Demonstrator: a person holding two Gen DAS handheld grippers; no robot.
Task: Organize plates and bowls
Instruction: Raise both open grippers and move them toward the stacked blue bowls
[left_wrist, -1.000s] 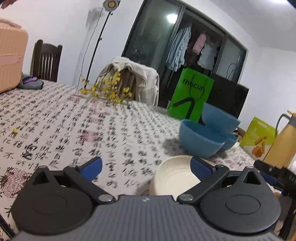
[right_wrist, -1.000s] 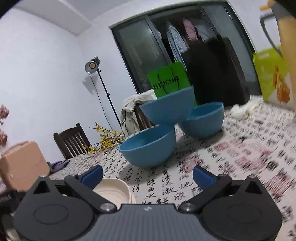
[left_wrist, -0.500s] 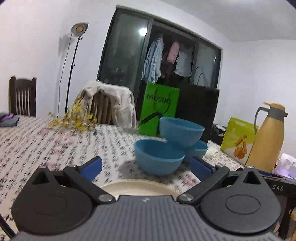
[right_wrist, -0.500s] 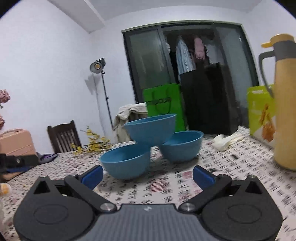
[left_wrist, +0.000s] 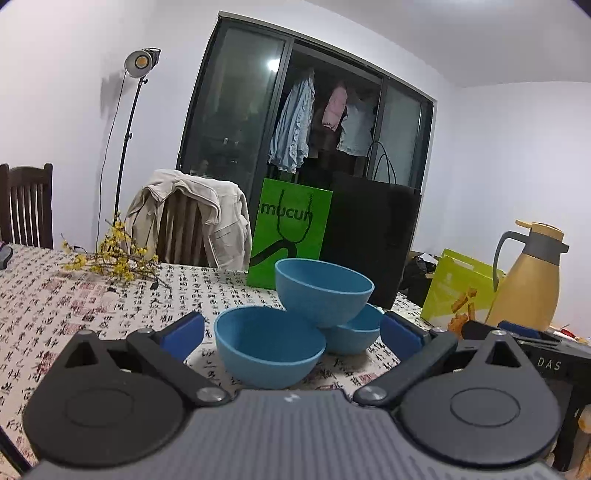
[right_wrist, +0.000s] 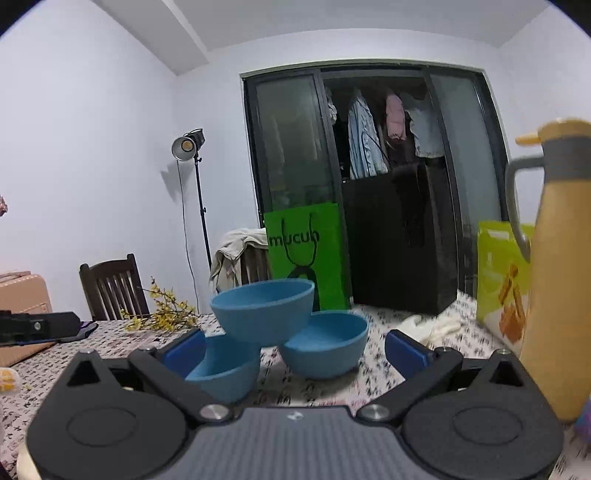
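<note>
Three blue bowls sat bunched together on the desk (left_wrist: 92, 295), which was covered with a cloth printed in black characters. In the left wrist view the near bowl (left_wrist: 269, 347) stood upright closest to the camera, the far bowl (left_wrist: 356, 334) stood behind and to its right, and the top bowl (left_wrist: 323, 290) rested tilted on the rims of both. The right wrist view showed the same pile from the other side: the top bowl (right_wrist: 263, 312) leaned across the near bowl (right_wrist: 225, 373) at the left and the far bowl (right_wrist: 325, 349) at the right.

The left tongs (left_wrist: 291, 334) were spread wide apart and held nothing, with the blue fingertips (left_wrist: 184, 330) flanking the pile in the picture; whether they touched a bowl could not be told. The right tongs (right_wrist: 295, 349) were likewise wide apart and empty, their left fingertip (right_wrist: 184, 349) overlapping the near bowl in the picture.

Behind the bowls stood a green paper bag (left_wrist: 290, 230) and a black bag (left_wrist: 369, 243). A yellow thermos (left_wrist: 526, 277) stood at the right beside a lime-green bag (left_wrist: 456, 291). Yellow flowers (left_wrist: 110, 258) lay on the far left of the desk, near a chair draped with a beige jacket (left_wrist: 192, 218). A lamp on a stand (left_wrist: 140, 64) stood by the wall.
</note>
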